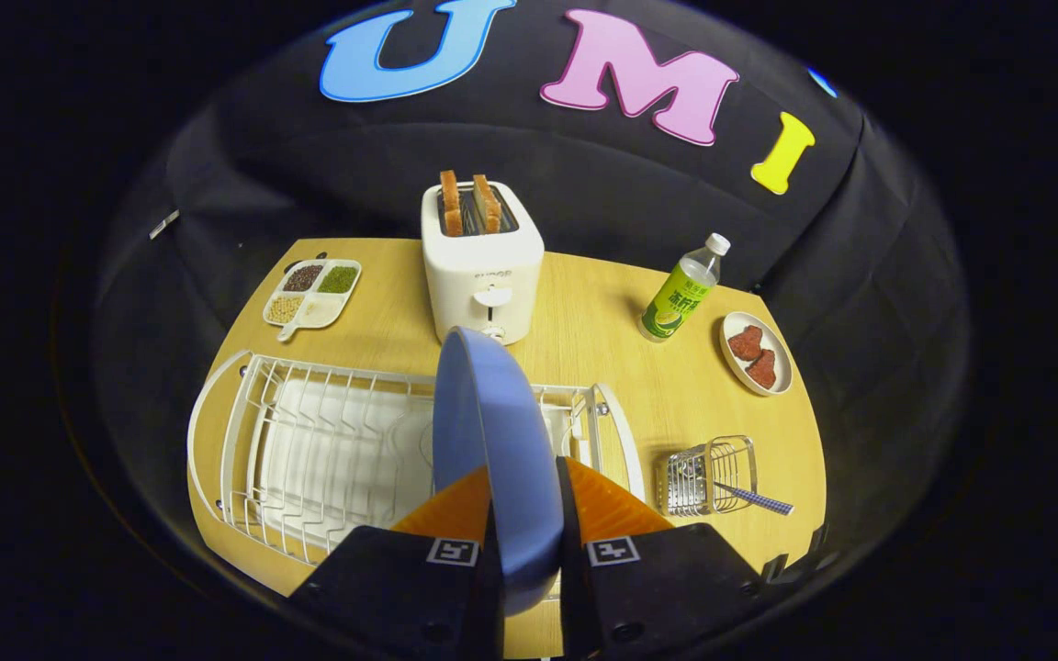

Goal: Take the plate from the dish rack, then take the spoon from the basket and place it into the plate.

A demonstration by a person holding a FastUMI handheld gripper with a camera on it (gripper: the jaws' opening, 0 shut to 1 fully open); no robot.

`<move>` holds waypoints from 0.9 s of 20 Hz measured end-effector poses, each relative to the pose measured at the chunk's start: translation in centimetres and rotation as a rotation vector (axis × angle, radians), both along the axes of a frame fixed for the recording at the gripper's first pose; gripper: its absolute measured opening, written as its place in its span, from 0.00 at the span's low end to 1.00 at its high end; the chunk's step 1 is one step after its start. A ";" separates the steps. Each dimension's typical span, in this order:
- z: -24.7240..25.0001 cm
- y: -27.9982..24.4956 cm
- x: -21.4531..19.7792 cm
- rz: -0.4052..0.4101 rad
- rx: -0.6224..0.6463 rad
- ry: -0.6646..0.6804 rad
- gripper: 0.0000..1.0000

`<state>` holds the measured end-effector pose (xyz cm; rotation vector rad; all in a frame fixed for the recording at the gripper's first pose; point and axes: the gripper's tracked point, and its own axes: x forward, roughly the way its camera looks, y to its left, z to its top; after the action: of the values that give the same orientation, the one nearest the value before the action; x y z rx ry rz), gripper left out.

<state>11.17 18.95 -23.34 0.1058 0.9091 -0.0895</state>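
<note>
A blue plate (492, 431) stands on edge between my two fingers, held over the white wire dish rack (309, 450). My gripper (526, 500) is shut on the plate's lower rim, one finger on each face. To the right of the rack lies a small wire basket (708, 476) on the wooden table. A spoon (754, 498) with a checked handle sticks out of the basket toward the table's right edge.
Beyond the plate stands a white toaster (481, 266) with two bread slices. A divided tray of beans (313, 292) sits back left. A green drink bottle (680, 292) and a small dish with red pieces (756, 353) are back right.
</note>
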 end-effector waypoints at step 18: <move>4.2 -11.6 -13.3 0.031 0.508 -0.119 0.28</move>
<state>-2.12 7.38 -19.18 0.5630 0.7981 0.1772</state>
